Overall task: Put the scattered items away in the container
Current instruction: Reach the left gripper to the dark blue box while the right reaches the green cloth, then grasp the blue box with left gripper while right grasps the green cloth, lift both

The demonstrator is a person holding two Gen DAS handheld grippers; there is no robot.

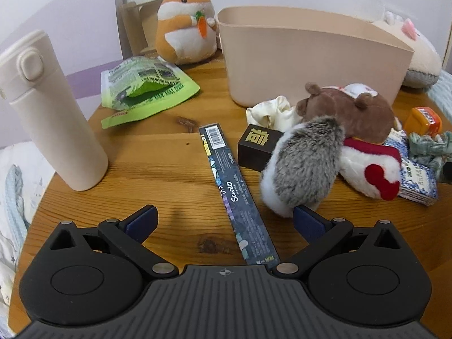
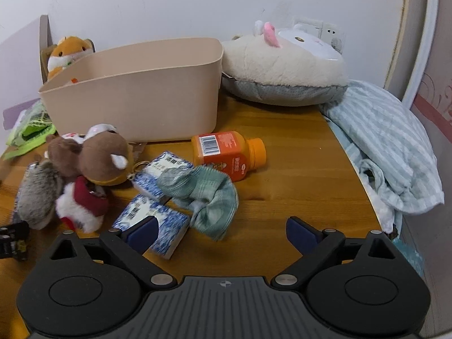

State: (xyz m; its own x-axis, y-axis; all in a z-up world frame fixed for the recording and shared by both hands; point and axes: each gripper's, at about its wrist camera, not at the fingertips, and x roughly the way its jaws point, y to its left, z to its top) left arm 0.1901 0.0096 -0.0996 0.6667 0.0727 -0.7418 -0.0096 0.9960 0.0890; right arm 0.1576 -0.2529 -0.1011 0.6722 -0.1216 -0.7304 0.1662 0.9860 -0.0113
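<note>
Two tongs (image 1: 224, 221) (image 2: 221, 230) spread wide and empty, "Sanrio" on the long dark box (image 1: 236, 195) between the left pair.

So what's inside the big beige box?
The beige box looks empty as far as the right wrist view shows: just bare inner wall. Its bottom is hidden by the front wall. The orange hamster peeks from behind, not inside.

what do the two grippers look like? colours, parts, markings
Both look identical. The left gripper and right gripper each have matte black linkage arms with silver pivot pins, two round black housings, dark blue finger pads and a ribbed grey centre plate with a small crosshair mark. No cables, hands or sleeves are visible.
</note>
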